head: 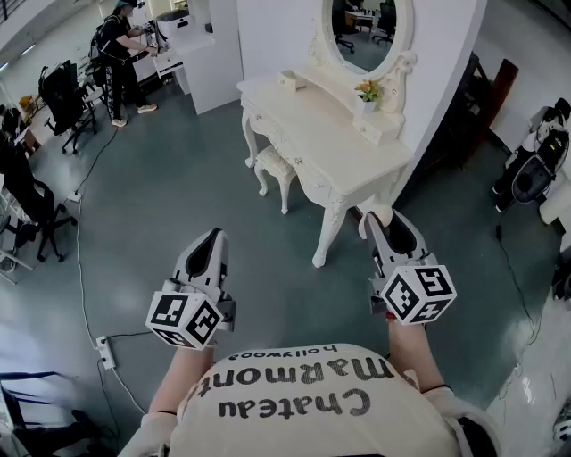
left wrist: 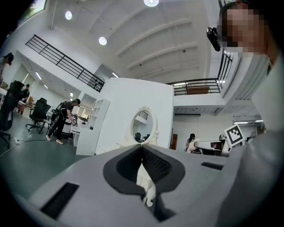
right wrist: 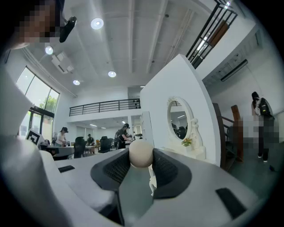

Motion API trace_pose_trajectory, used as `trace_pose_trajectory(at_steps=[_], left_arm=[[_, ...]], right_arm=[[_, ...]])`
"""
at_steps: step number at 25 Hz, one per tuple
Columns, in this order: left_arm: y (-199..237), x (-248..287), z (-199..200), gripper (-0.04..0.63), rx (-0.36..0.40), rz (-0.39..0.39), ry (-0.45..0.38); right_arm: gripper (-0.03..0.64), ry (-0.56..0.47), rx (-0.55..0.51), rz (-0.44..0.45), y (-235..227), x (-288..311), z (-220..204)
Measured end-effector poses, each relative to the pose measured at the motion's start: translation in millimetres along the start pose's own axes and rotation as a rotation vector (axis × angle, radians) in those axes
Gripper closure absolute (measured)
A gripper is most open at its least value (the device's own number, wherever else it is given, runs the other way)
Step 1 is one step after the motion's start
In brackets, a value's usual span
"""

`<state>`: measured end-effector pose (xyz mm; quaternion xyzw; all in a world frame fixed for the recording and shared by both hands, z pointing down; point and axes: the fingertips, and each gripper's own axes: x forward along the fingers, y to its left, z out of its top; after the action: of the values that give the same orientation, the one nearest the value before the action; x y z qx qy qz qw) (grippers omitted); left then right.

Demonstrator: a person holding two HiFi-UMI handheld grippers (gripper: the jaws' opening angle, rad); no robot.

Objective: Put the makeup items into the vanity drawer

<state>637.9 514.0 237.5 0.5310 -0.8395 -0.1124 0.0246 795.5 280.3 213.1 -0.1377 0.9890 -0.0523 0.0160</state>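
The white vanity (head: 332, 152) with an oval mirror (head: 367, 27) stands a few steps ahead; its front drawers (head: 268, 127) look closed. My right gripper (head: 380, 220) is shut on a beige round-ended makeup item (right wrist: 141, 153), whose rounded tip (head: 380, 215) pokes out between the jaws, above the floor near the vanity's front leg. My left gripper (head: 212, 236) hangs level with it on the left, its jaws shut with nothing between them (left wrist: 142, 147). No other makeup items can be made out.
A small stool (head: 275, 167) sits under the vanity, and a potted plant (head: 367, 92) and a small box (head: 287, 78) stand on top. Office chairs (head: 36, 210) and a person (head: 118, 45) at a desk are at the left. A power strip (head: 106, 353) and cable lie on the floor.
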Motion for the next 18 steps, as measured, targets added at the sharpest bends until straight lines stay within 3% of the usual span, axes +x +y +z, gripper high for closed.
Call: trace_pose_trajectory(at_steps=[9,18], left_arm=[[-0.6,18.0,-4.3,0.586,0.007,0.021,-0.024],[12.2,32.5,-32.4,0.586,-0.057,0.064,-0.015]], right_arm=[[0.449,-0.01,-0.035,0.013,-23.0,12.5,-0.8],[0.449,0.018,0.07,0.061,-45.9,37.4,-28.5]])
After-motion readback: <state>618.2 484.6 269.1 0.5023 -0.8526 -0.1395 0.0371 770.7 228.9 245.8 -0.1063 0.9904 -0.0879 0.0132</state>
